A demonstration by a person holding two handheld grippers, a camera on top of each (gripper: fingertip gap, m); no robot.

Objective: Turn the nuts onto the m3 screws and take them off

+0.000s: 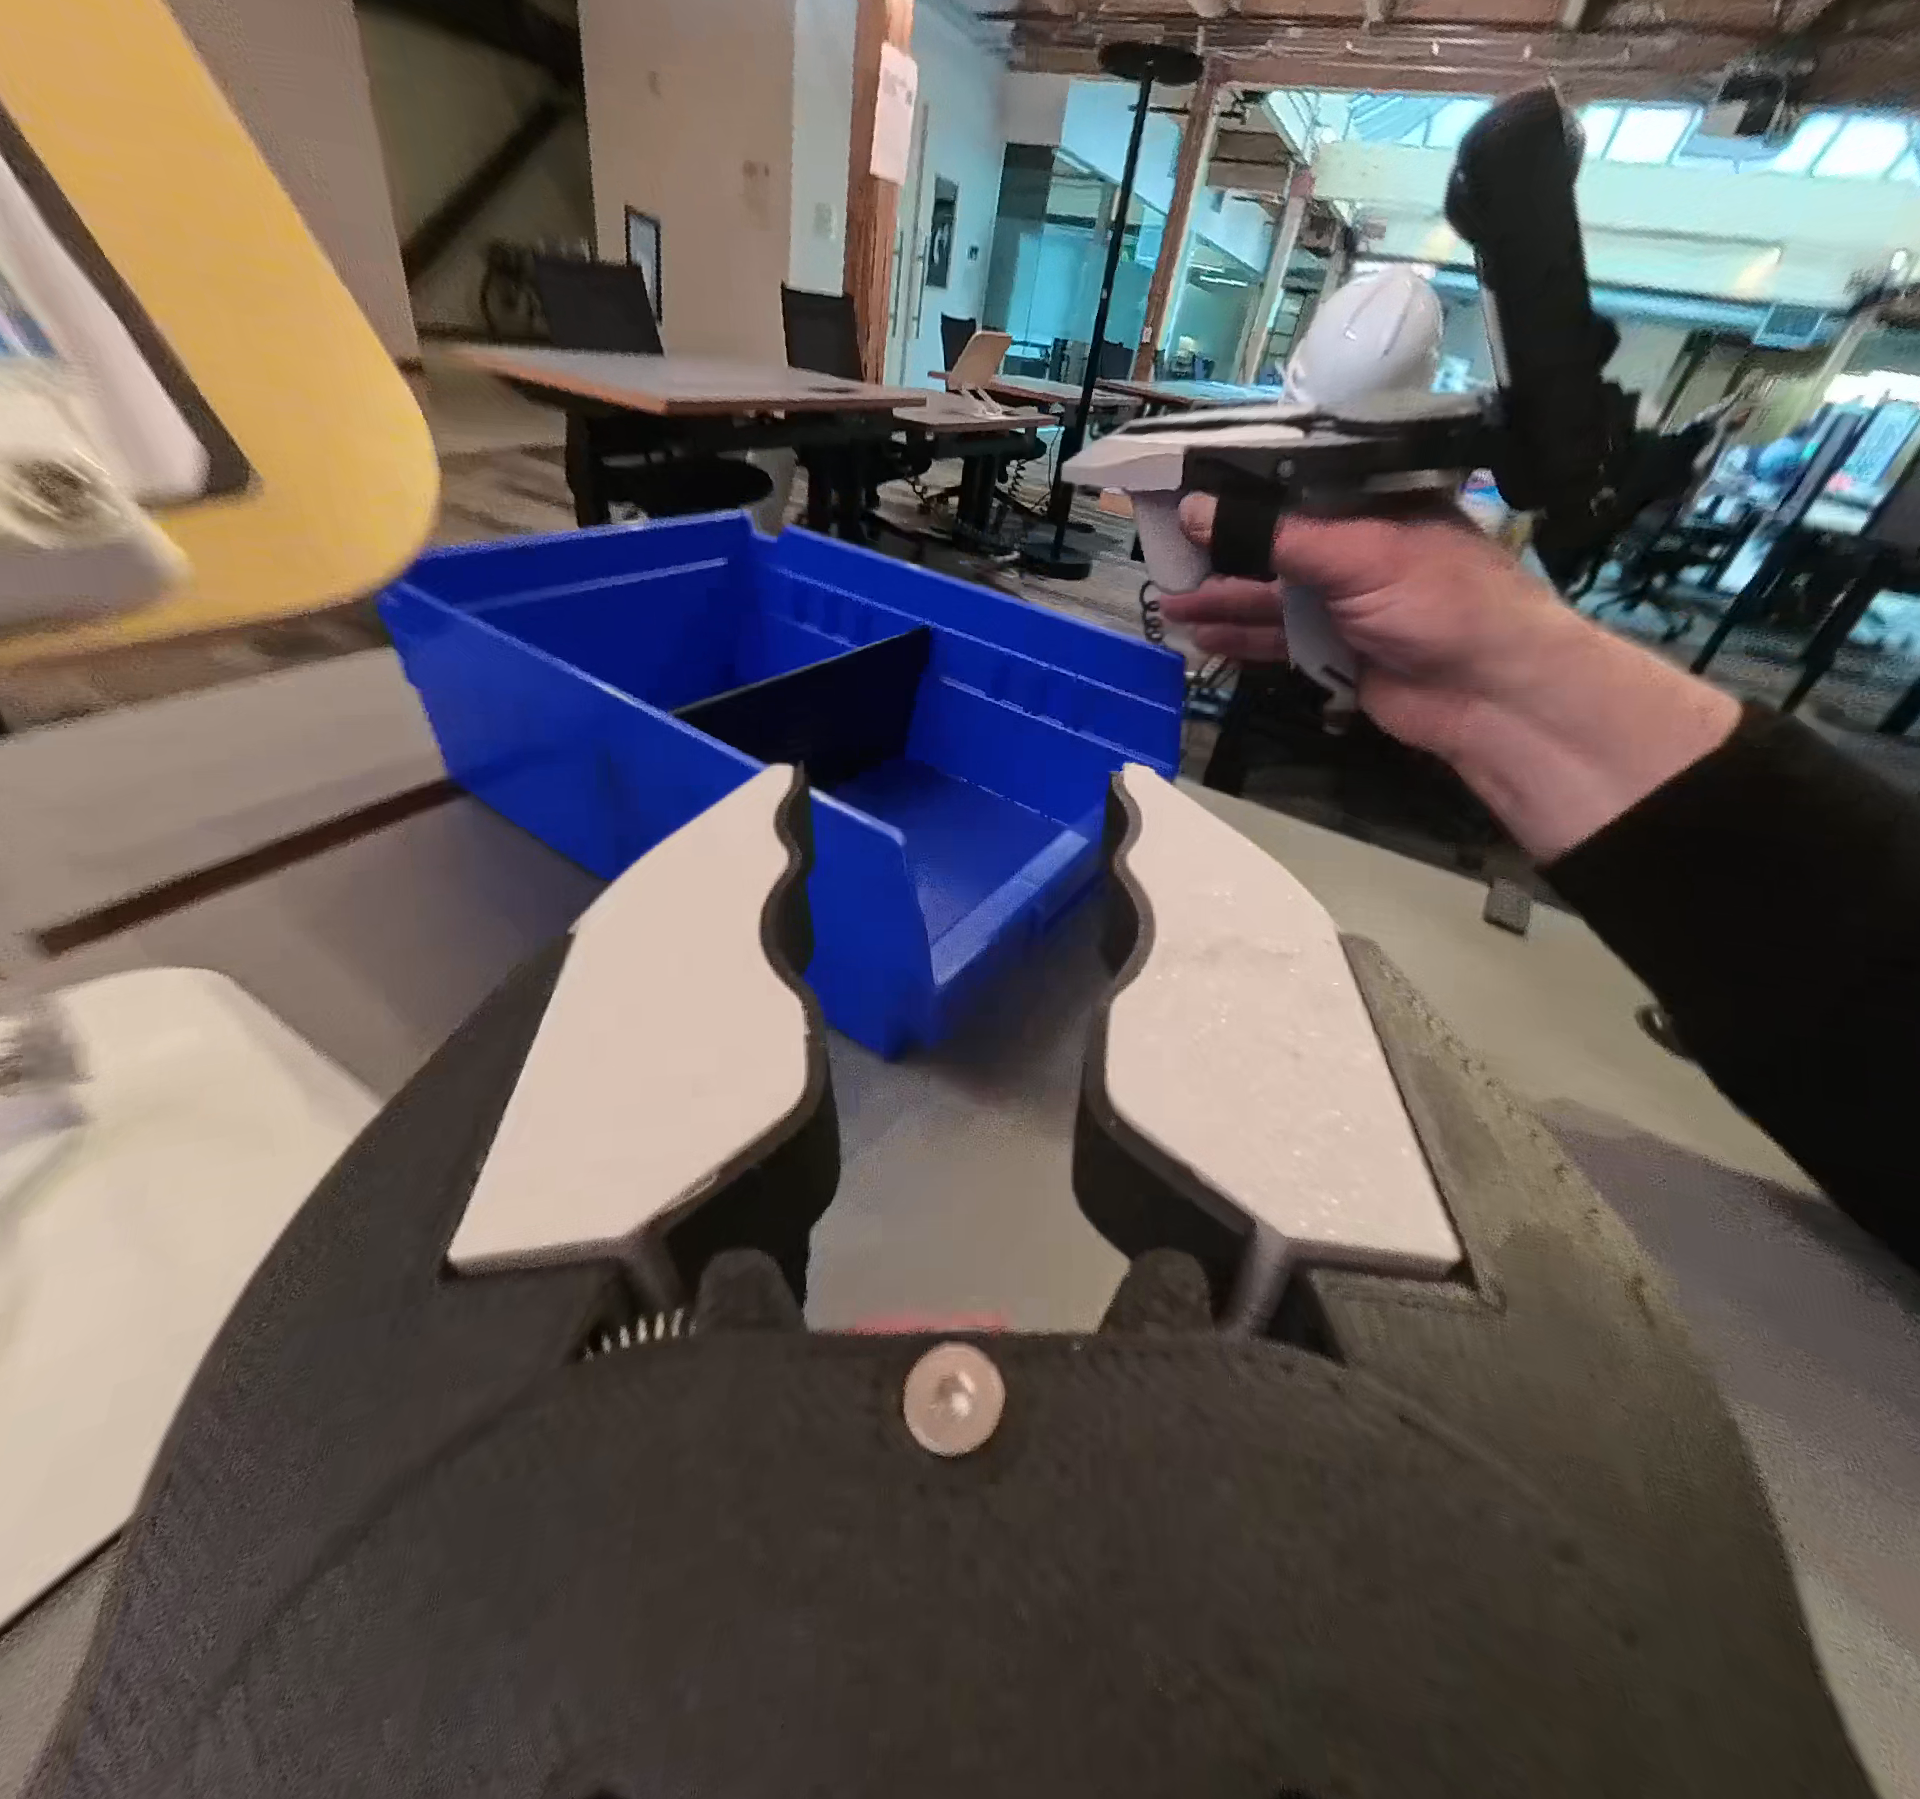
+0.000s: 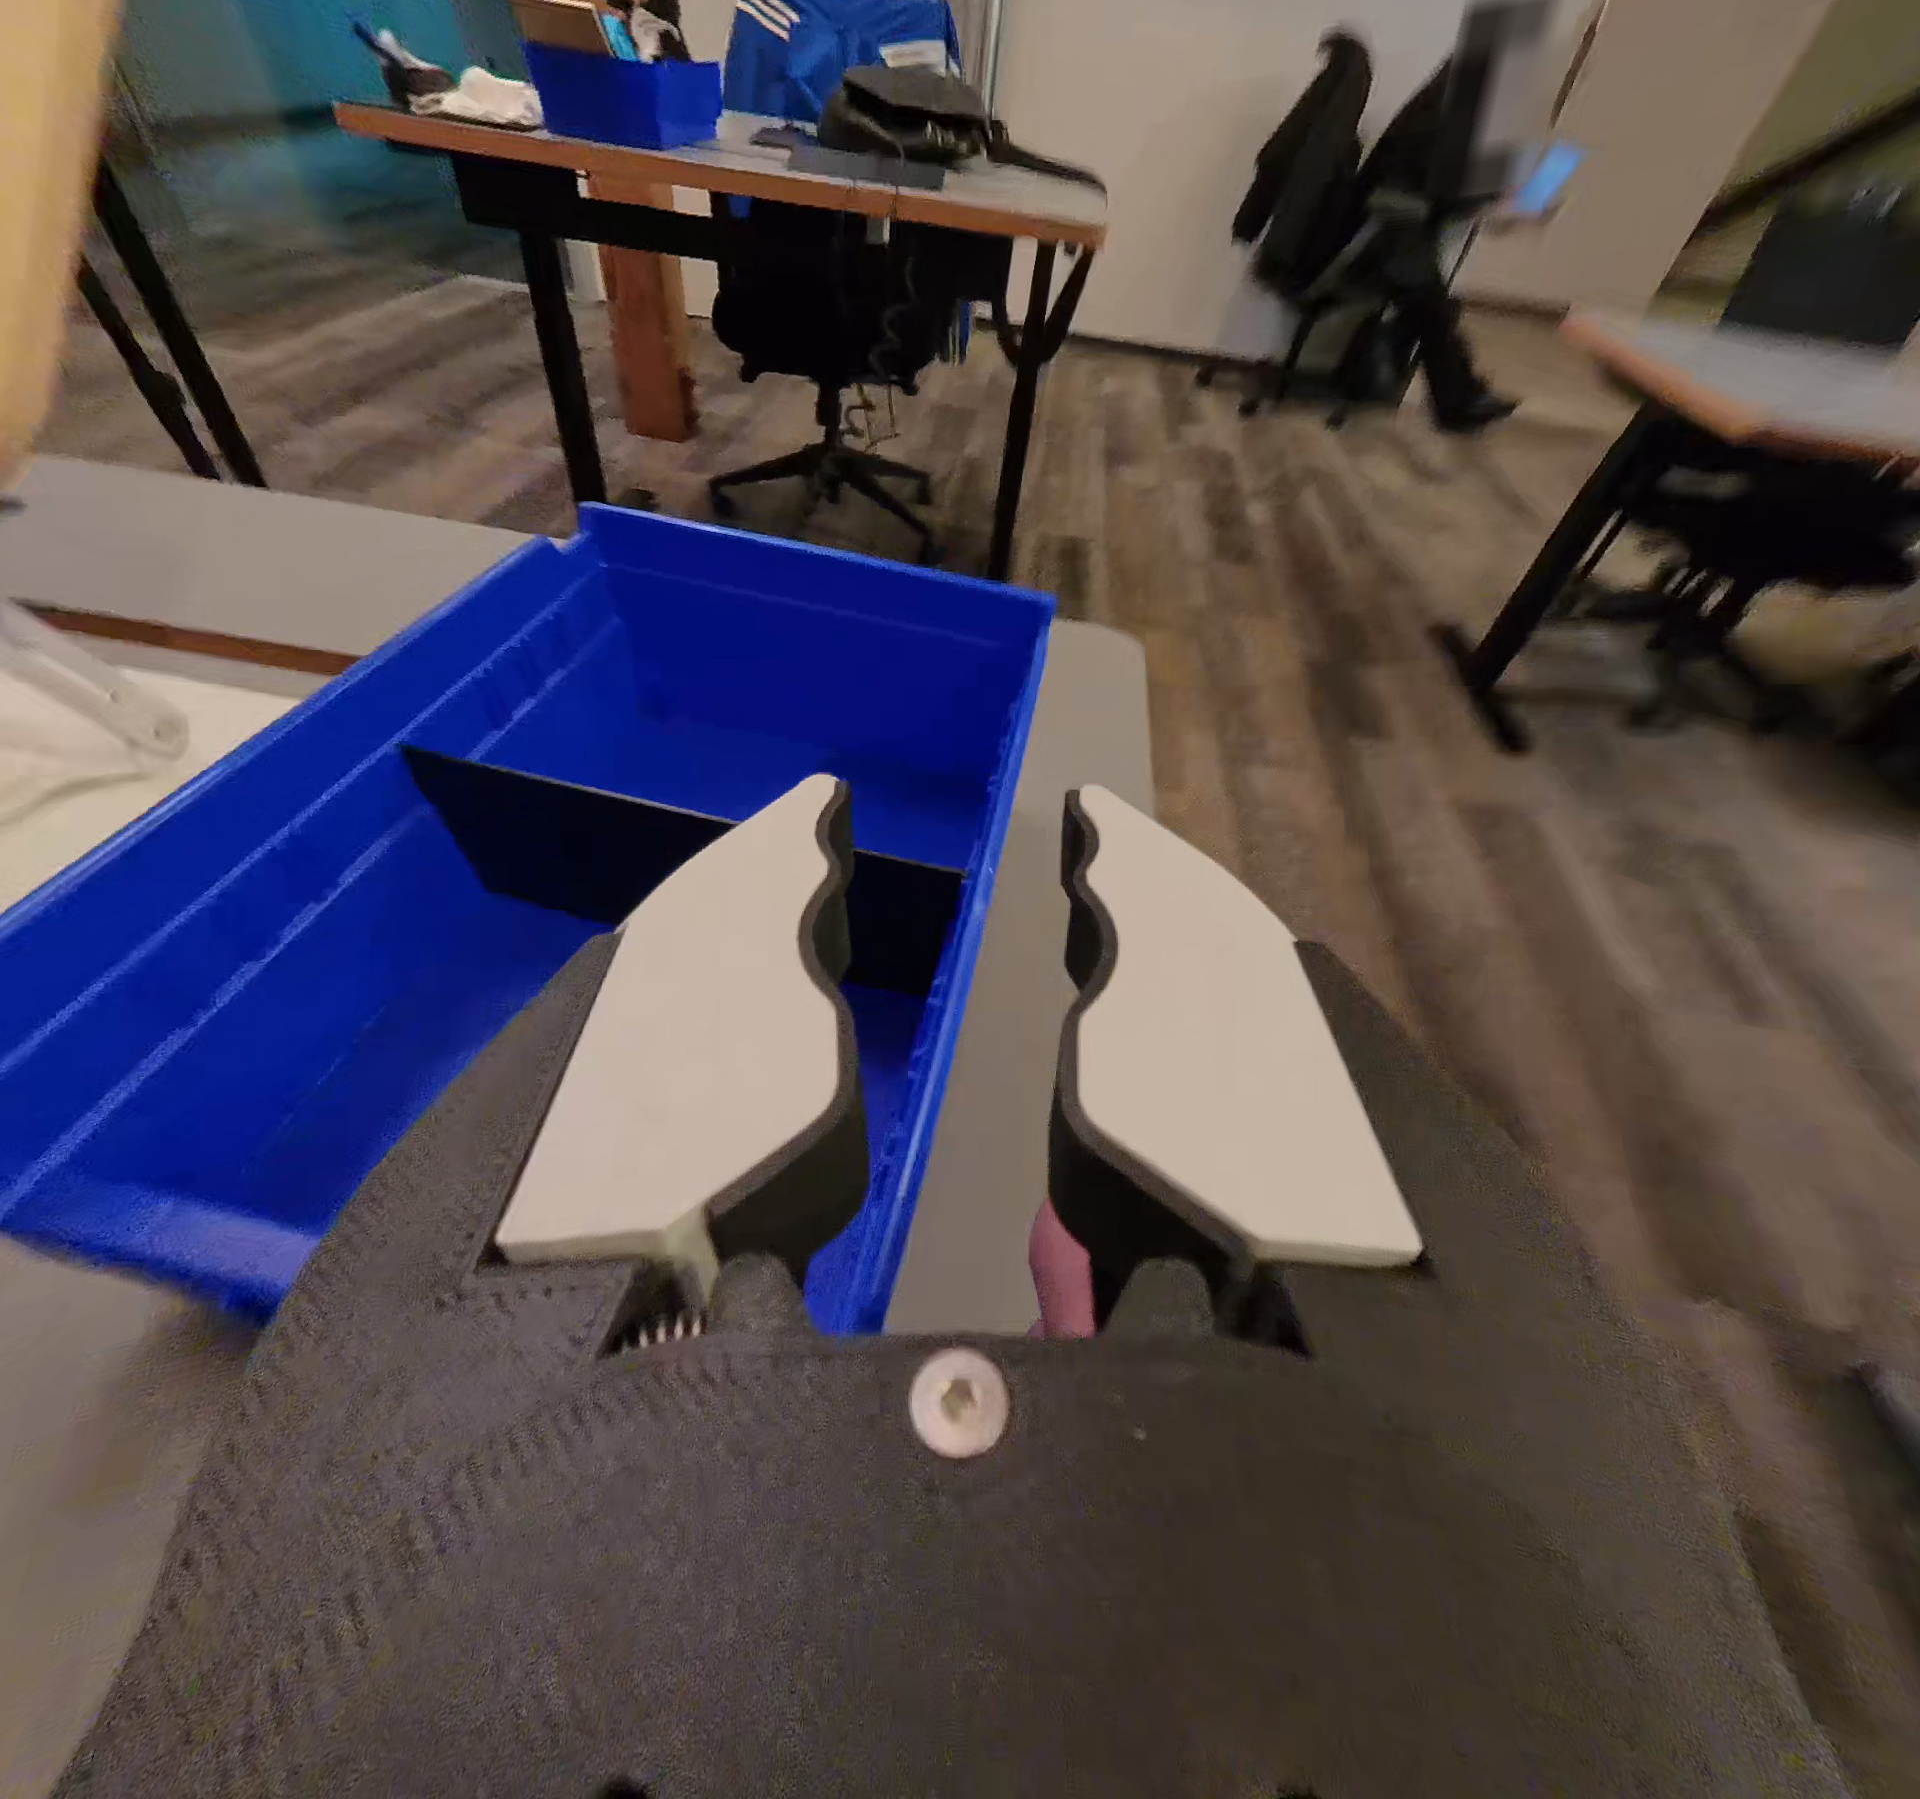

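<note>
A blue plastic bin [image 1: 582, 710] with a black divider [image 1: 821, 710] stands on the grey table; it also shows in the right wrist view [image 2: 312, 970]. I see no nuts or screws in either view. My left gripper [image 1: 958, 804] is open and empty, low over the table, its tips in front of the bin's near end. My right gripper [image 2: 954, 814] is open and empty, raised over the bin's right wall. In the left wrist view the right gripper [image 1: 1101, 466] is held up in a hand [image 1: 1434, 627], above and right of the bin.
The grey table [image 1: 260, 876] ends just right of the bin [image 2: 1091, 710], with wooden floor beyond. A white sheet [image 1: 156, 1178] lies at my left. A yellow panel [image 1: 208, 243] hangs at the upper left. Desks and chairs stand farther off.
</note>
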